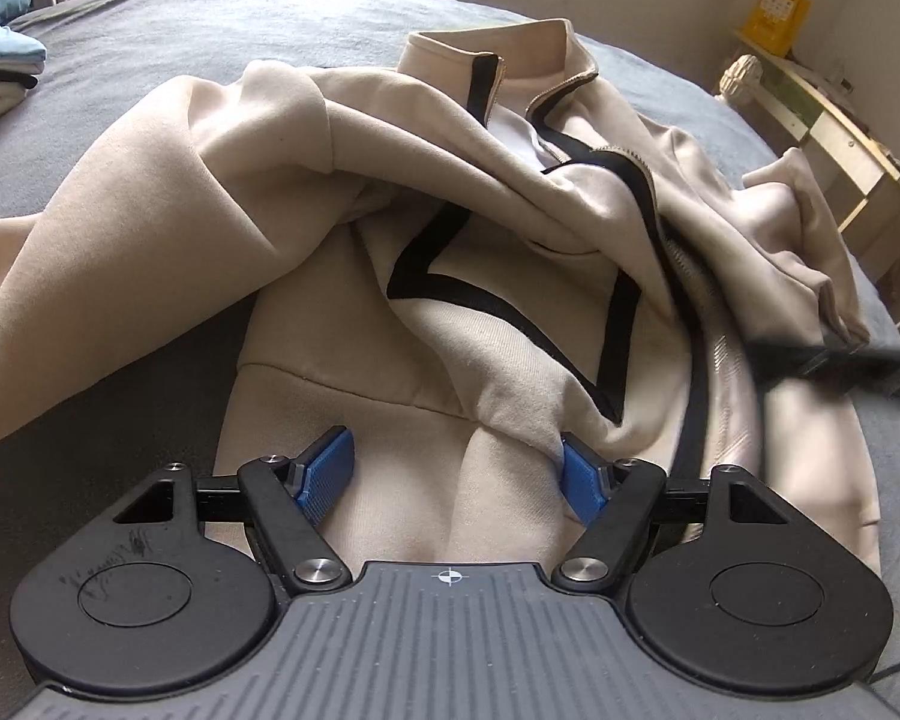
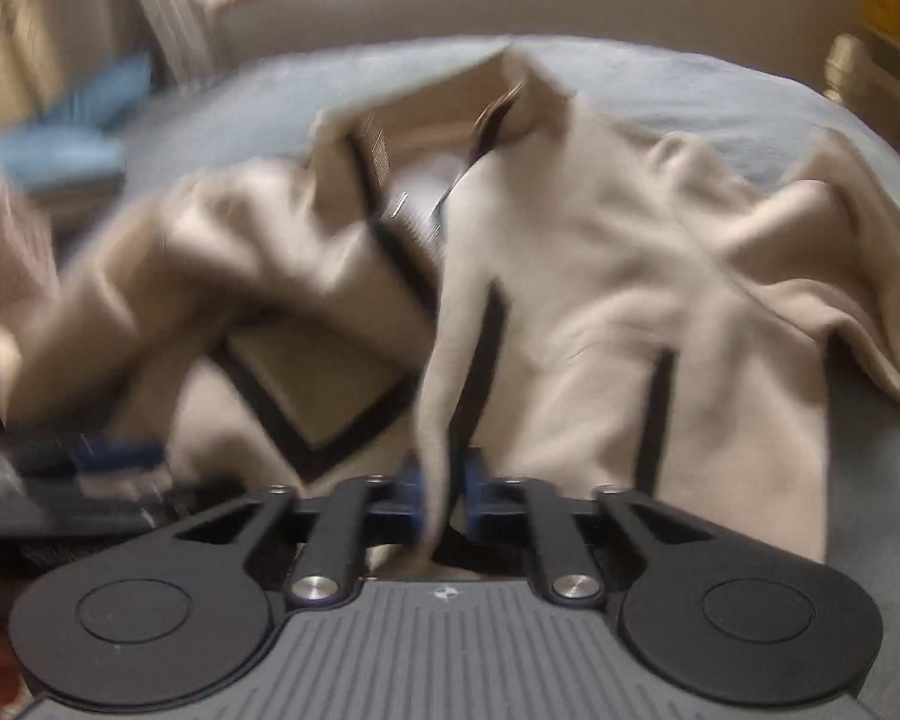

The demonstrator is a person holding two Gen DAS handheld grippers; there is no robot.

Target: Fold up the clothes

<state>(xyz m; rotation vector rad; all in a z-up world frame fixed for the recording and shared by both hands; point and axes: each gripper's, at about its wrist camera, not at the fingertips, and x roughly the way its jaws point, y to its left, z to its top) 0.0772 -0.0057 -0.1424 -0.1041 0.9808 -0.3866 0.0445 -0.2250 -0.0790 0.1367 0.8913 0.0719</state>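
Both tongs sit at the near hem of a beige zip jacket (image 1: pixel 426 252) that lies crumpled on a grey bed (image 1: pixel 210 24). Our left tongs (image 1: pixel 456 474) are spread wide, their blue pads (image 1: pixel 327 474) apart over the jacket's lower panel; the right-hand pad touches a bunched fold of fabric, but nothing is gripped between them. Our right tongs (image 2: pixel 444 495) are pressed nearly together, pinching a narrow ridge of the jacket's front edge that rises upright between the blue pads (image 2: pixel 477 489).

In the left wrist view the jacket is open, its standing collar (image 1: pixel 498 54) at the far end, black trim (image 1: pixel 480 294) outlining a panel in the middle, and the black zipper tape (image 1: pixel 696 372) running down the right side. One sleeve (image 1: pixel 108 252) spreads off to the left across the bed, and another fold of sleeve lies to the far right. A dark blurred bar crosses the right edge of this view; we take it for part of the right tongs, though the blur leaves that unsure.

The right wrist view is smeared by motion. At its left edge we make out the left tongs as a dark shape with a blue pad.

Folded blue and white clothes (image 1: pixel 3 60) are stacked on the far left of the bed, and a yellow object (image 1: pixel 777 9) stands on a shelf beyond the bed's right side.
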